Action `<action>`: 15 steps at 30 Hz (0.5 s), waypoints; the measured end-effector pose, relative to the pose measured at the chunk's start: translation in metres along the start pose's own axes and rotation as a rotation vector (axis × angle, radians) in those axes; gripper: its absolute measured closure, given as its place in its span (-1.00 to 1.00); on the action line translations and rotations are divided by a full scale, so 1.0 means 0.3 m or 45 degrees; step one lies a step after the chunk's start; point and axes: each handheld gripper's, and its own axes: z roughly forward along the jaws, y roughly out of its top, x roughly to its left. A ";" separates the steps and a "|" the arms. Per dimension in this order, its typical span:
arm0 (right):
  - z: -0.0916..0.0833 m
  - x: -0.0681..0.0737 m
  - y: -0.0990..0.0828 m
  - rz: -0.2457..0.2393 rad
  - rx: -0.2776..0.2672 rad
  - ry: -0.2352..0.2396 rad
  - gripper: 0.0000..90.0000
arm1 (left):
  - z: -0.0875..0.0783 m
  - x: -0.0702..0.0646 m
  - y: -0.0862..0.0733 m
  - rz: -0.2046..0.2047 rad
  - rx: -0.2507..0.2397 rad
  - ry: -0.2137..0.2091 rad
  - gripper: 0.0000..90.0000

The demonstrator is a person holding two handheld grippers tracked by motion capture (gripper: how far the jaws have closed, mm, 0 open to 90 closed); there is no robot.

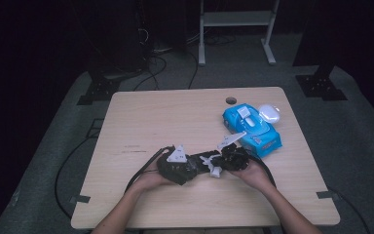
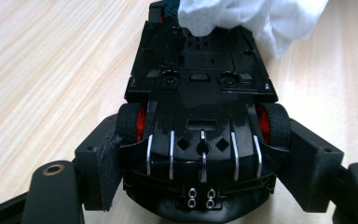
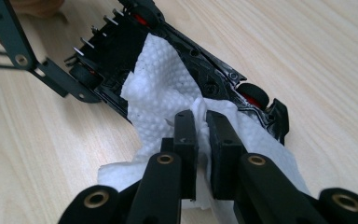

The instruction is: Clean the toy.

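With no writing readable anywhere, the left hand-held gripper (image 2: 200, 154) is clamping a black toy car (image 2: 200, 107) upside down above the desk (image 1: 175, 117), while the right hand-held gripper (image 3: 202, 123) is pinching a white paper towel (image 3: 161, 88) (dimpled) against its underside.

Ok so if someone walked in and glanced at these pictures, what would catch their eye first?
Probably the black toy car with red wheel hubs, held belly-up near the table's front edge, clamped at its sides by the left gripper. Next, the white dimpled paper towel pinched in the right gripper and pressed against the car's underside. Farther back on the right lies a bright blue wet-wipes pack.
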 end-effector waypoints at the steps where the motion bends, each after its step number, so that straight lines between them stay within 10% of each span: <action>1: 0.001 0.006 -0.002 -0.014 -0.004 -0.010 0.83 | -0.002 0.007 -0.001 -0.036 -0.003 -0.026 -0.47; 15: -0.006 0.034 -0.048 -0.074 -0.089 -0.003 0.84 | -0.007 0.101 -0.031 -0.466 -0.031 -0.251 -0.66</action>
